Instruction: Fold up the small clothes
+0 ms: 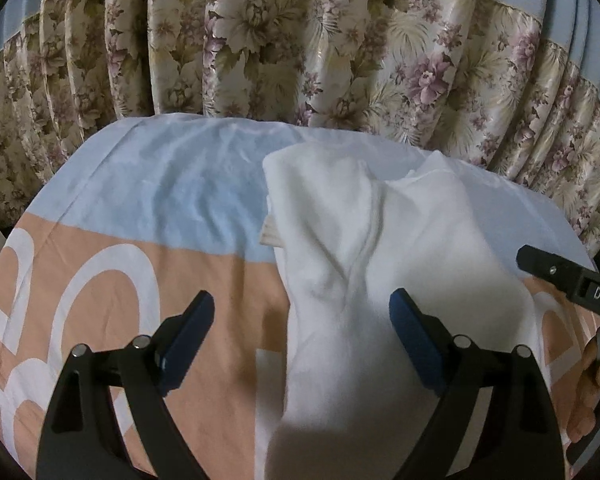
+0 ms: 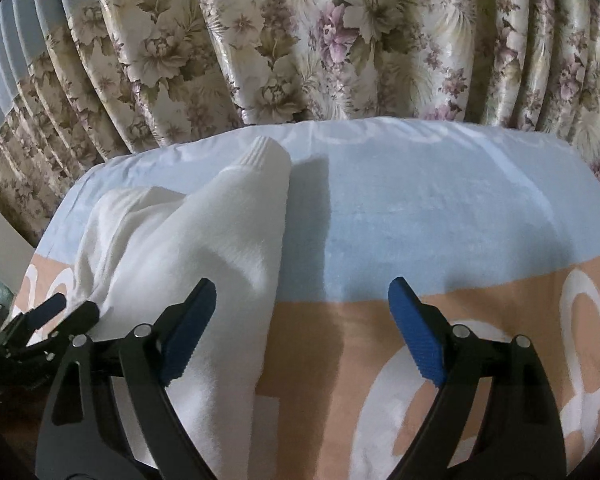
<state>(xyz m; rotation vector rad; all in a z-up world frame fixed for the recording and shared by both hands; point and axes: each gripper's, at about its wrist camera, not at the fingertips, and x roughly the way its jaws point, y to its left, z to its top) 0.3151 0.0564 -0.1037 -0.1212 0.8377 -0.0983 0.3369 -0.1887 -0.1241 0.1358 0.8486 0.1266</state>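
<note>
A white knitted garment point(image 1: 364, 264) lies in a long, partly folded strip on the cloth-covered table point(image 1: 152, 192); a ribbed edge shows at its left side. My left gripper point(image 1: 302, 304) hovers open above its near half, blue pads wide apart, nothing between them pressed. In the right wrist view the same garment point(image 2: 204, 240) lies left of centre, its ribbed cuff pointing away. My right gripper point(image 2: 302, 292) stands open over the garment's right edge and the bare cloth beside it. The left gripper's fingers point(image 2: 56, 308) show at that view's left edge.
The table cover point(image 2: 440, 208) is light blue at the far side and peach with white rings nearer. A flowered curtain point(image 1: 300, 40) hangs close behind the far edge. A hand point(image 1: 596, 368) and the other gripper's black body point(image 1: 572, 276) sit at the right edge.
</note>
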